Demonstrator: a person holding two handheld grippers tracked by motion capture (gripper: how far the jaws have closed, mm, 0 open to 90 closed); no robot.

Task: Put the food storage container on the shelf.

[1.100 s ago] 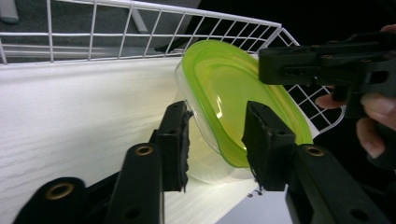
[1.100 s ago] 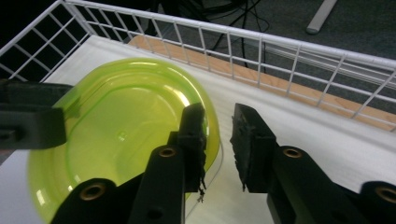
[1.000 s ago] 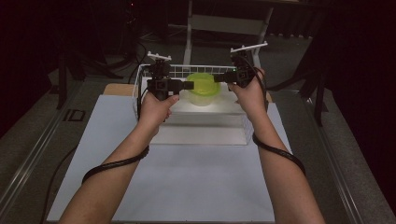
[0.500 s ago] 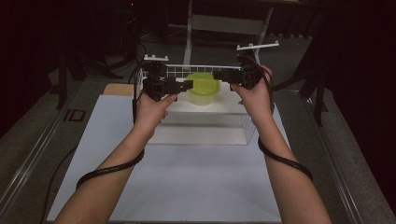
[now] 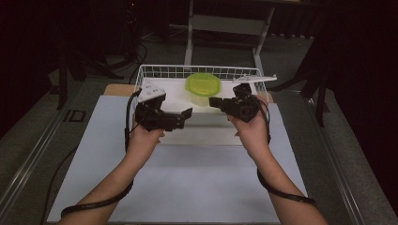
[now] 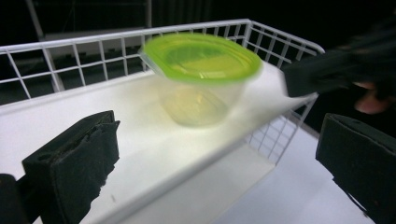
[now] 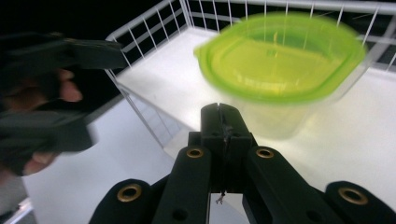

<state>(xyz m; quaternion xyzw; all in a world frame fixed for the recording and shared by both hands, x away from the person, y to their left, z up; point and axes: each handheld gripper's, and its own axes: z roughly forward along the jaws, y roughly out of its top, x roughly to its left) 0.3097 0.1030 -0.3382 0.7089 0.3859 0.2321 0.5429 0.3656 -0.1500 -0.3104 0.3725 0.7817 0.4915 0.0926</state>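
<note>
A clear tub with a lime-green lid (image 5: 202,88) (image 6: 201,79) (image 7: 280,70) stands upright in a white wire basket (image 5: 155,70) (image 6: 70,42) (image 7: 140,28) at the far end of the table. My left gripper (image 5: 184,118) (image 6: 219,163) hangs in front of the basket's near left side, clear of the tub. Its jaws have just been opening and stand open with nothing between them. My right gripper (image 5: 212,101) (image 7: 219,112) is at the near right, its tip short of the tub. Its jaws have just been closing and are shut on nothing.
The basket rests on a white mat (image 5: 197,178) that covers the table. A metal stand (image 5: 225,23) rises behind the basket against a dark room. Grey rails (image 5: 28,154) run along both sides of the table. Cables trail from both wrists.
Both grippers have drawn back from the tub's sides toward the near edge of the basket. The left jaws have spread apart, the right jaws have come together. The tub stays in the basket.
</note>
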